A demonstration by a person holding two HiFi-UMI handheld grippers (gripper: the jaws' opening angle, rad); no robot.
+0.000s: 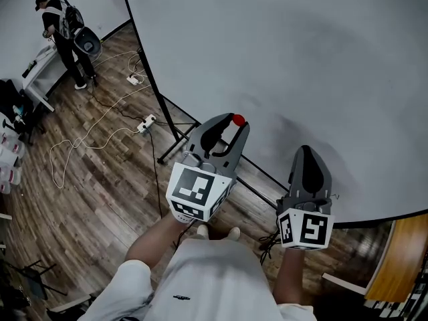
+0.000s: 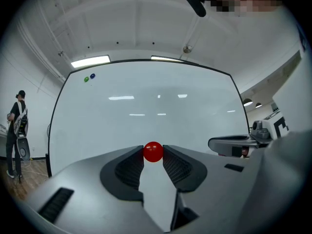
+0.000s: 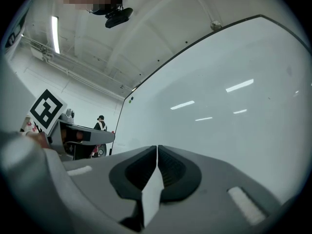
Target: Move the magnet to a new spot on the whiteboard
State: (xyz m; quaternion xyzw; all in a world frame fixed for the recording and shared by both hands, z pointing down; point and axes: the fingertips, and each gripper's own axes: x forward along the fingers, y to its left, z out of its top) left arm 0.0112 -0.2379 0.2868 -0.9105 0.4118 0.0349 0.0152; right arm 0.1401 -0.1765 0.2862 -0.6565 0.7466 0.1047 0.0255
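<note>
A small red round magnet (image 2: 153, 151) sits between the tips of my left gripper (image 2: 153, 153), which is shut on it. In the head view the red magnet (image 1: 237, 120) and left gripper (image 1: 231, 122) are close in front of the lower part of the large whiteboard (image 1: 287, 59). I cannot tell whether the magnet touches the board. My right gripper (image 1: 305, 154) hangs to the right, also near the board. Its jaws are shut with nothing between them, as the right gripper view (image 3: 157, 148) shows.
A green magnet (image 2: 86, 79) and a blue magnet (image 2: 92, 76) stick at the whiteboard's upper left corner. The board's stand legs (image 1: 175, 136) and cables with power strips (image 1: 146, 123) lie on the wooden floor. A person (image 1: 63, 35) stands at a white table far left.
</note>
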